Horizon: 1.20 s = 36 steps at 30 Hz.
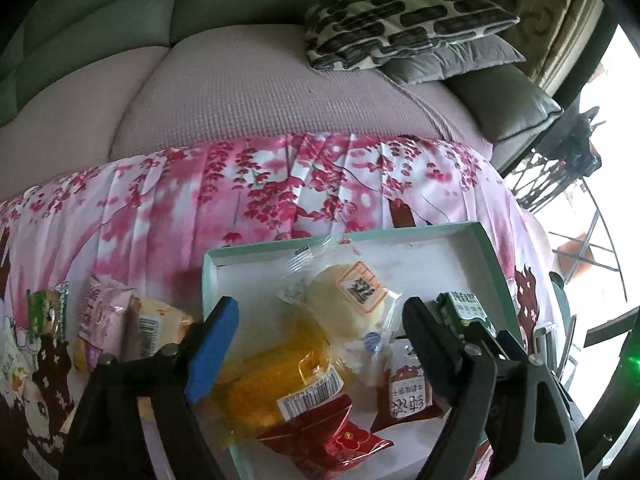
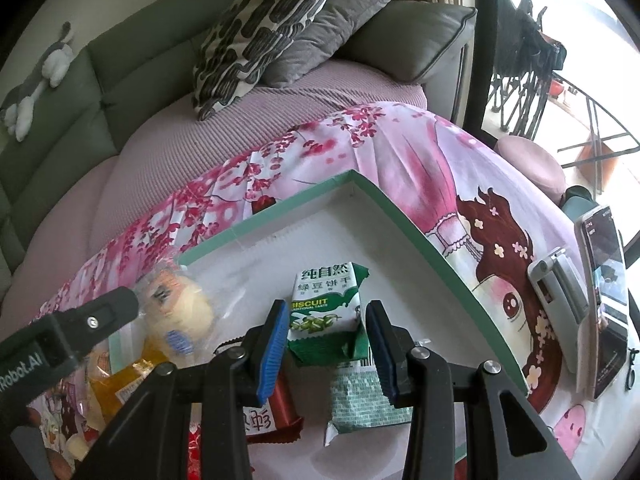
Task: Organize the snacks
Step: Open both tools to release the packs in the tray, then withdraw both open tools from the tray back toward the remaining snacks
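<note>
Snacks sit mostly in the box (image 2: 420, 236), a shallow white tray with a green rim that fills the lower middle of both views, resting on the pink floral cloth (image 1: 248, 200). At lower centre of the right wrist view, the biscuit pack (image 2: 326, 304) stands tilted between the blue pads of the right gripper (image 2: 328, 344); the jaws are narrow and the pads look pressed on its lower sides, so I judge it held. Under it lie a pale green pack (image 2: 364, 404) and a brown bar (image 2: 276, 404).

The left gripper (image 1: 320, 344) stands wide, clamping nothing. Below and between its fingers lie the bun (image 1: 352, 300) in clear wrap and the yellow pack (image 1: 272, 384), with a red packet (image 1: 336, 436) at the bottom edge. More packets (image 1: 120, 320) wait on the cloth at lower left, outside the box.

All of these look light, so weight should be no trouble. The film wrappers are likely slick and will crinkle and shift under the pads. The bun is soft and will squash; I would take it by the crimped seam or with a gentle close across its middle. The biscuit pack is probably brittle inside, so a light pinch on its flat sides suits it, as now. A phone (image 2: 604, 292) stands on a holder at the right.
</note>
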{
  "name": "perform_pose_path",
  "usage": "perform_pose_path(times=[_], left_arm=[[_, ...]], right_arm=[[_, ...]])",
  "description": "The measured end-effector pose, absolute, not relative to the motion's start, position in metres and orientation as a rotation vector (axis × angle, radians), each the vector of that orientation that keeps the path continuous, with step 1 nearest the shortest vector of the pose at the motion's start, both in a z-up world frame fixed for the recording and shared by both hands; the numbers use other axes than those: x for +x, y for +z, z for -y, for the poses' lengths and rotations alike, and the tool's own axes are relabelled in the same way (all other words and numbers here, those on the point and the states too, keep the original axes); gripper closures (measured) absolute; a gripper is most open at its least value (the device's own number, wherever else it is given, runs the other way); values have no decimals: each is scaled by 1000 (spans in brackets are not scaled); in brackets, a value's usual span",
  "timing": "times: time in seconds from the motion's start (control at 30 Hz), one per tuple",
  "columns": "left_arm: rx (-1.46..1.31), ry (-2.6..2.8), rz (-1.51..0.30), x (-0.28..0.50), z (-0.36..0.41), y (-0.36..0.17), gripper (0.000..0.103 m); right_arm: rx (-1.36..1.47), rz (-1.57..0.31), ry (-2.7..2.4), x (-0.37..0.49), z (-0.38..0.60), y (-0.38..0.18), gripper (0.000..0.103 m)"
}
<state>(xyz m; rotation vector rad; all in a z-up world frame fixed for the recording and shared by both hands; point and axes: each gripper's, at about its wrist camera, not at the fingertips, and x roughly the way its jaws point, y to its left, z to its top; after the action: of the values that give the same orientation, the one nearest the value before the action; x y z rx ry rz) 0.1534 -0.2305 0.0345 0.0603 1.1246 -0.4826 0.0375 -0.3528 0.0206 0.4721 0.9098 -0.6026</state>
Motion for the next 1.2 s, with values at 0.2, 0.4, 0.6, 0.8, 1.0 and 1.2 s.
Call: perform_pose_path(times=[0.2, 0.4, 0.6, 0.8, 1.0, 1.2], left_arm=[[81, -453, -1079, 149, 223, 46, 15], [92, -407, -1049, 149, 213, 48, 5], [80, -369, -1046, 149, 199, 44, 5], [81, -343, -1011, 146, 188, 42, 5], [80, -350, -982, 141, 173, 41, 4], [43, -345, -923, 134, 147, 47, 4]], right_arm=[[455, -937, -597, 37, 351, 23, 36], [457, -953, -592, 35, 353, 22, 16], [470, -957, -577, 36, 354, 20, 0], [467, -942, -581, 35, 354, 21, 0], [465, -936, -577, 35, 353, 23, 0], [448, -910, -543, 37, 344, 31, 0]])
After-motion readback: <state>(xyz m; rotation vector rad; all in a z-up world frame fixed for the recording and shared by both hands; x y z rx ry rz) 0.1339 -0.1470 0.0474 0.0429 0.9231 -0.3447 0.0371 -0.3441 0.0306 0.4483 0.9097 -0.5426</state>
